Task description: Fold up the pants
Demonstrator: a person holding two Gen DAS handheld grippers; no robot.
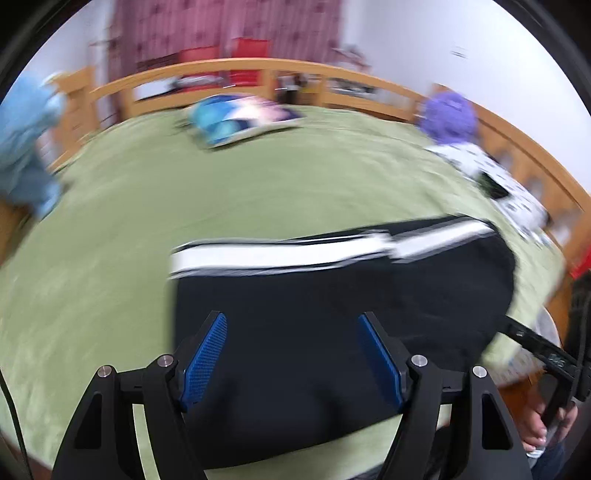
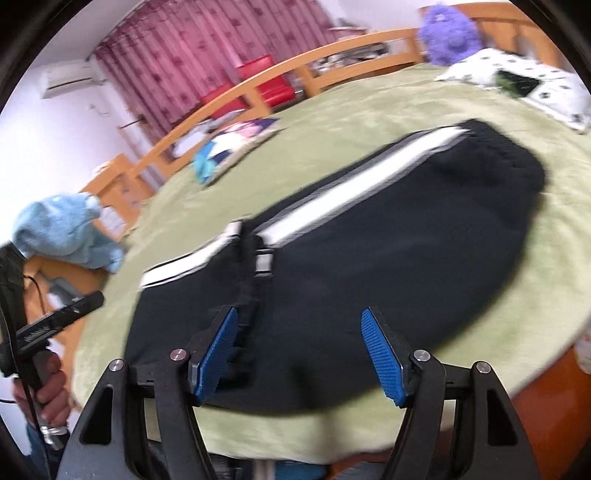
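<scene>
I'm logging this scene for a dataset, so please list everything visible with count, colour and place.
pants: one, black with a white side stripe, lying flat on the bed near its front edge
bed cover: one, green, over the whole bed
bed rail: one, light wood, round the far side
picture pillow: one, blue, white and pink, far side of the bed
patterned pillow: one, white with dark spots, beside the purple toy
purple plush toy: one, at the bed's far corner
blue plush toy: one, light blue, at the bed's other edge
curtain: one, pink-red, behind the bed
air conditioner: one, white, on the wall
left gripper: black, blue pads, open over the pants
right gripper: black, blue pads, open over the pants
</scene>
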